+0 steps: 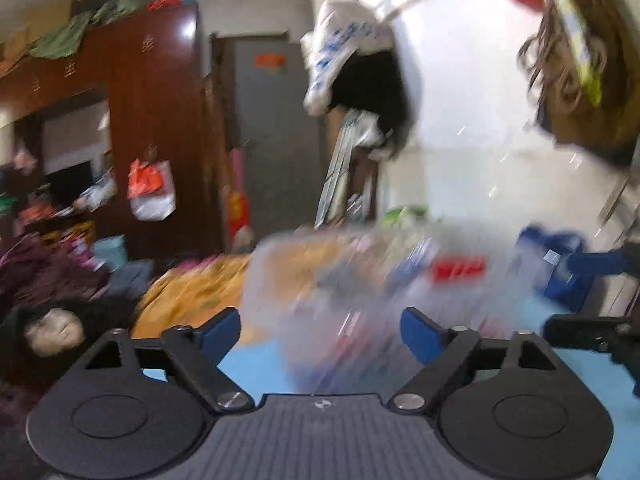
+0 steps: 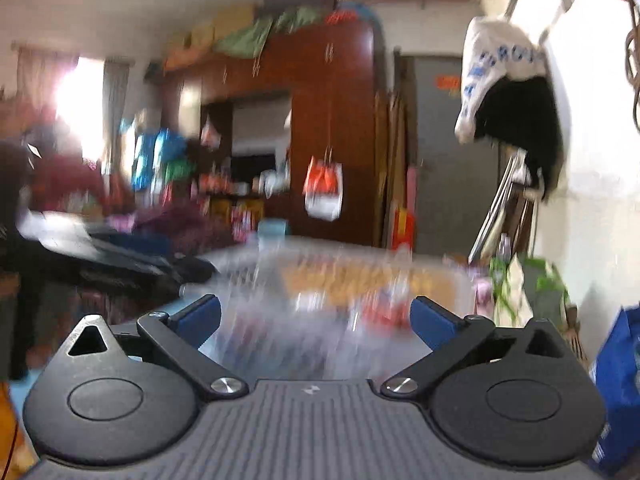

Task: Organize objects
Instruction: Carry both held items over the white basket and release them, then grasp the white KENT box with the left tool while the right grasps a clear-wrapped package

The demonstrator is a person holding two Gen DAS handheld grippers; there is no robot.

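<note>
Both tongs stand released: the left gripper (image 1: 320, 330) and right gripper (image 2: 316, 318) frame a blurred, translucent, crinkled plastic bag (image 1: 360, 280) at centre frame.

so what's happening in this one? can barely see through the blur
A person holds a gripper in each hand over a blurred clear plastic container of mixed items on a blue surface. Left gripper and right gripper both stand open, pads gripping nothing. The container looks just released, though blur hides details.
</note>
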